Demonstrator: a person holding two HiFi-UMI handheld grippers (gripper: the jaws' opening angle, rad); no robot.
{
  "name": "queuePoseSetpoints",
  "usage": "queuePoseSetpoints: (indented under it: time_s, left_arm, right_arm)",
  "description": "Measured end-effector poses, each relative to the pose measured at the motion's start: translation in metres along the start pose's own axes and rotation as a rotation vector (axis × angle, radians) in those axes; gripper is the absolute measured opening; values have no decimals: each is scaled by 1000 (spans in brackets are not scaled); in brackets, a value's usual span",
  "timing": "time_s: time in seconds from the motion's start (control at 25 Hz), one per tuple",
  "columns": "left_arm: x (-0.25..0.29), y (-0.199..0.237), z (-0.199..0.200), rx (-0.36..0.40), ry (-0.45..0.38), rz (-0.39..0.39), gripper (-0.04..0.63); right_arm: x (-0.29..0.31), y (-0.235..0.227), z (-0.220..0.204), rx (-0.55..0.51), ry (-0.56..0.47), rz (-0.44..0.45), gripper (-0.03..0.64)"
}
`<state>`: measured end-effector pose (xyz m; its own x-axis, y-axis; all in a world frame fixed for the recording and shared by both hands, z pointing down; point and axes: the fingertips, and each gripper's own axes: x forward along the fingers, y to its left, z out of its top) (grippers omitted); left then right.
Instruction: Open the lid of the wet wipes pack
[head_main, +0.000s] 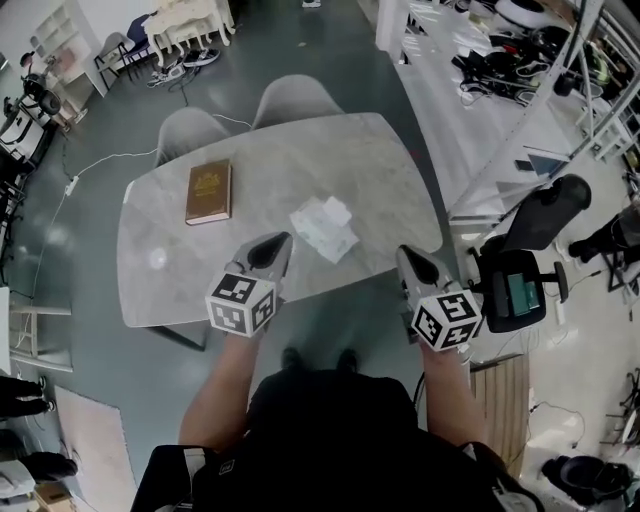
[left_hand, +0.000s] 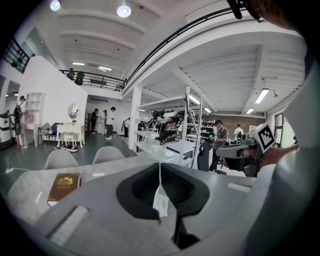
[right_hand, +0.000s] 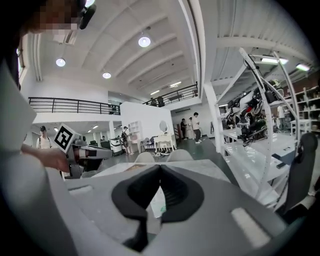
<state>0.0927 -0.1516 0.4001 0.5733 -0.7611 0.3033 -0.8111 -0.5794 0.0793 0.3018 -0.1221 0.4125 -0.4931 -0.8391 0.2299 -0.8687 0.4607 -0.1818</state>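
The white wet wipes pack (head_main: 325, 228) lies flat on the grey marble table (head_main: 300, 160), right of centre, its lid down as far as I can tell. A brown book (head_main: 209, 192) lies to its left. My left gripper (head_main: 280, 240) hovers over the table's near edge, just left of the pack, jaws together and empty. My right gripper (head_main: 405, 252) hangs near the table's front right corner, also shut and empty. In the left gripper view the closed tips (left_hand: 160, 165) meet, with a sliver of the pack (left_hand: 161, 201) showing below them. The right gripper view shows its tips (right_hand: 160, 167) closed too.
Two grey chairs (head_main: 290, 100) stand at the table's far side. A black office chair (head_main: 520, 270) sits close on the right, with white shelving (head_main: 470, 90) behind it. People stand far off in the hall.
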Motion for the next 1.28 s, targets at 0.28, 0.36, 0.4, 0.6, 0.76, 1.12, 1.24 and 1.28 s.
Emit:
queuePoseSetpoints:
  time_s: [0.28,0.36,0.4,0.6,0.76,1.12,1.24,1.28]
  left_arm:
    - [-14,19,46,105,-83,-48,18]
    - [-21,29,52,108,-93,-38,18]
    - [-24,32,55,100,-101,-34,18]
    - [-35,44,65,89,-145,-7,18]
    - [-32,52,70,74,-163,6,17]
    - [-32,55,77,79,-163,-33,14]
    - [-35,57,75,88,-162,-11,14]
    - [-36,57,73,84,-160,-9,14]
  right_arm:
    - [4,10,53,-84,-86,-53,3]
    - [9,22,62,-103,-96,-39,3]
    - [12,29,65,-110,-96,-28,3]
    - [25,50,74,-128,-91,8,3]
    - [32,57,88,-151,-115,9,3]
    - [46,74,100,-181,-157,24,2]
    - [47,80,97,-176,-157,33,2]
    - [48,81,96,-174,-155,36,2]
